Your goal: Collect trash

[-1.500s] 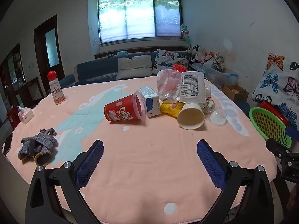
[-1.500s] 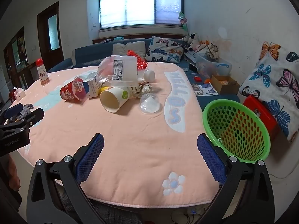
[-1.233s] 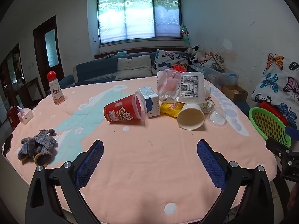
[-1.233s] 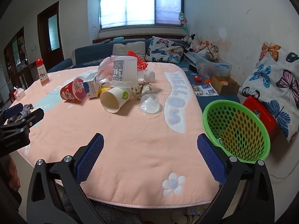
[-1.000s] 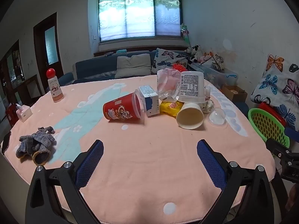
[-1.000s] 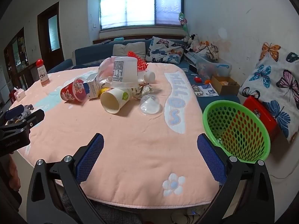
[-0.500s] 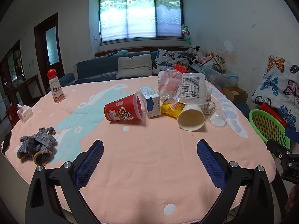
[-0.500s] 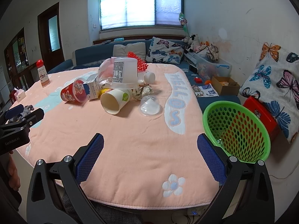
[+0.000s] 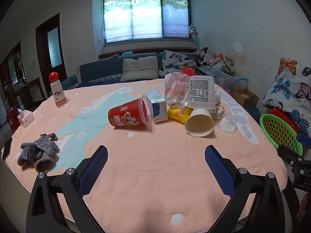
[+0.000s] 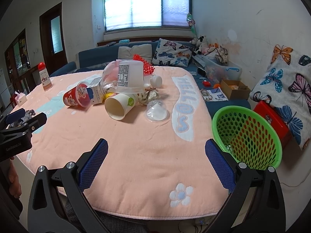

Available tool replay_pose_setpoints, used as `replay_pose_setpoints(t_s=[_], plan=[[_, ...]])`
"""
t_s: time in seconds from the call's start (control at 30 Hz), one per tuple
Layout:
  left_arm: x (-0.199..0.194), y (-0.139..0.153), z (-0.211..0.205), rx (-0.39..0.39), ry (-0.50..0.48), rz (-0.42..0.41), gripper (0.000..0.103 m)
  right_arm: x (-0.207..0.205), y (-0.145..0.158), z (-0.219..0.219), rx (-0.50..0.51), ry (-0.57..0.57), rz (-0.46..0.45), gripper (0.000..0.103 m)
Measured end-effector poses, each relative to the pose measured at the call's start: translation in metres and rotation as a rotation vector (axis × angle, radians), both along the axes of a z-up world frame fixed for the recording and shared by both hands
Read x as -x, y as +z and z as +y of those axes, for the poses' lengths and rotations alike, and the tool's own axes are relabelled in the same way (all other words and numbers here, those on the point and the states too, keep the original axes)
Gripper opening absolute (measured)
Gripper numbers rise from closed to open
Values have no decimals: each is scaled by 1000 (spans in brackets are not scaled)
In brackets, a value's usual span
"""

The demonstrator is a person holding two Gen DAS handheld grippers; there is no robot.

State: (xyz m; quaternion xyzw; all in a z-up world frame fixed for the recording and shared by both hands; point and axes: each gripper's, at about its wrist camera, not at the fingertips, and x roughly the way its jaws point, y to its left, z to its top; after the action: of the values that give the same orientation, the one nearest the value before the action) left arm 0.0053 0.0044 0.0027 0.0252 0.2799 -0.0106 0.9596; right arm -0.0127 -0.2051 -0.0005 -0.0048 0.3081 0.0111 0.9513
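a round table (image 9: 155, 167) under a peach quilted cover with pale blue patches fills most of both views, with a dark blue sofa (image 9: 108, 68) and a wide window (image 9: 145, 15) on the far side of the room. off the table's right edge hangs a green perforated basket (image 10: 246, 136), tilted toward the table, nothing visible inside it; behind it sits a red box (image 10: 272, 120) and a butterfly-print cushion (image 10: 287, 89).

the trash lies in one heap at the far middle of the table. a white tub (image 9: 201, 93) stands upside down on top of the pile, with a crumpled clear-and-pink bag (image 9: 176, 87) touching its left side. a red printed cup (image 9: 129, 115) lies on its side at the left of the heap, mouth facing right, against a small blue-and-white carton (image 9: 158, 106). a white paper cup (image 9: 200, 122) lies on its side in front of the tub, mouth toward the near edge, with a yellow wrapper (image 9: 177, 113) between it and the carton. a clear dome lid (image 9: 227, 123) rests just right of the paper cup, and a ball of crumpled foil (image 10: 151, 95) sits behind it.

far left stands a bottle (image 9: 57, 91) with a red cap; a tissue box (image 9: 25, 117) and grey gloves (image 9: 37, 152) lie near the left edge.

the left gripper (image 9: 155, 167) and the right gripper (image 10: 156, 165) both hover over the near part of the table with their blue-padded tongs wide apart, holding nothing, well short of the heap.
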Motion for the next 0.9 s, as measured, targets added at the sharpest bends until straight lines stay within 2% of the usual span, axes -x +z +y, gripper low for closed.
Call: replay_pose_setpoints(t_s=[0.9], plan=[[-24,-6,6,-15,24,23,97,-21,-9,3,0,31,25,99]])
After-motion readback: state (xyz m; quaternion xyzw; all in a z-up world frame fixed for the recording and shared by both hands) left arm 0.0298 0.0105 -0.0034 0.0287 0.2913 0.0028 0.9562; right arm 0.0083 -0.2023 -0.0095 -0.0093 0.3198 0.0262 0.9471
